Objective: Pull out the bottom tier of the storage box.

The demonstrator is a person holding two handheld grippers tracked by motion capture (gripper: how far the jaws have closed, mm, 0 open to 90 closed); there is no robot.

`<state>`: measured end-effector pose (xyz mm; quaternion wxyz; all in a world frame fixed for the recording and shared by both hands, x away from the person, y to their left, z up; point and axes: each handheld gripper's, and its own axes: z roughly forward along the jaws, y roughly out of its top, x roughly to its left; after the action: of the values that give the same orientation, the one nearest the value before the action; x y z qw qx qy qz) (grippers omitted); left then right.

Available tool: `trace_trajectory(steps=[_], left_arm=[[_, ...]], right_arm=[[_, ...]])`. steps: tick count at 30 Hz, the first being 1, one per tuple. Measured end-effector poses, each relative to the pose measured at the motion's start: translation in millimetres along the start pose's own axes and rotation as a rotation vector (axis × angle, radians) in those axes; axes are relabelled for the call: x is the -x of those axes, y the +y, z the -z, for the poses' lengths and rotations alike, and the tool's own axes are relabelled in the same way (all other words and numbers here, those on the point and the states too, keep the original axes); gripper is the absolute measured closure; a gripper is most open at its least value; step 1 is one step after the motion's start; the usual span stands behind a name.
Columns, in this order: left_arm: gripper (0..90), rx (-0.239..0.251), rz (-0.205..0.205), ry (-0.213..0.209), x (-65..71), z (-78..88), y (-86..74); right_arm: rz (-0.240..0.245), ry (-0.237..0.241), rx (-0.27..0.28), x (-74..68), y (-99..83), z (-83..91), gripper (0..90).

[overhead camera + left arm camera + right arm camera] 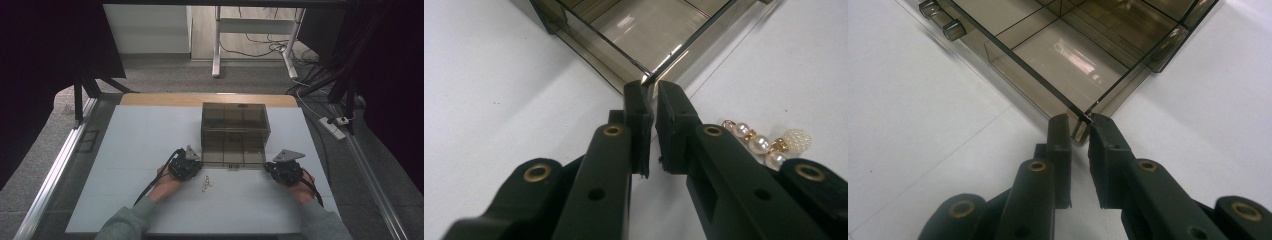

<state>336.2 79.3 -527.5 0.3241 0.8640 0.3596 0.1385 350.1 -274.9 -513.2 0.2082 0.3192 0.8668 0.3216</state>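
A smoky see-through box (235, 132) with inner compartments stands in the middle of the white table (135, 150). My left gripper (197, 164) is at its front left corner. In the left gripper view the jaws of this gripper (650, 90) are shut, tips touching that corner of the box (644, 25). My right gripper (270, 166) is at the front right corner. In the right gripper view this gripper (1079, 122) stands nearly closed, with the corner edge of the box (1058, 55) caught between the tips. A small pearl ornament (206, 183) (759, 144) lies on the table between my hands.
Two small knobs (953, 29) stick out of the box's front. A wooden strip (150, 99) borders the table's far edge. A metal rail (55, 170) runs along the left side. A power strip (334, 127) and cables lie on the floor at the right.
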Motion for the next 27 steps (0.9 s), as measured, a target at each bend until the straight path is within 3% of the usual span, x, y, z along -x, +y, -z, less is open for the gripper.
trace_trajectory(steps=[13,18,22,27], left_arm=[[83.0,0.000,-0.003,-0.002,0.2,0.2,-0.4],[78.5,0.025,0.010,-0.014,-2.0,-1.8,-2.2],[55.5,0.048,0.044,0.060,-4.7,2.2,-3.7],[38.2,0.070,0.065,0.061,-8.7,15.2,-11.2]], right_arm=[[0.001,0.002,-0.001,0.1,-0.1,0.2,78.9],[0.012,-0.002,0.000,-0.4,0.1,-0.1,77.9],[0.004,-0.028,0.029,2.3,1.1,2.6,58.1],[-0.024,-0.002,0.061,5.5,-0.2,8.5,49.5]])
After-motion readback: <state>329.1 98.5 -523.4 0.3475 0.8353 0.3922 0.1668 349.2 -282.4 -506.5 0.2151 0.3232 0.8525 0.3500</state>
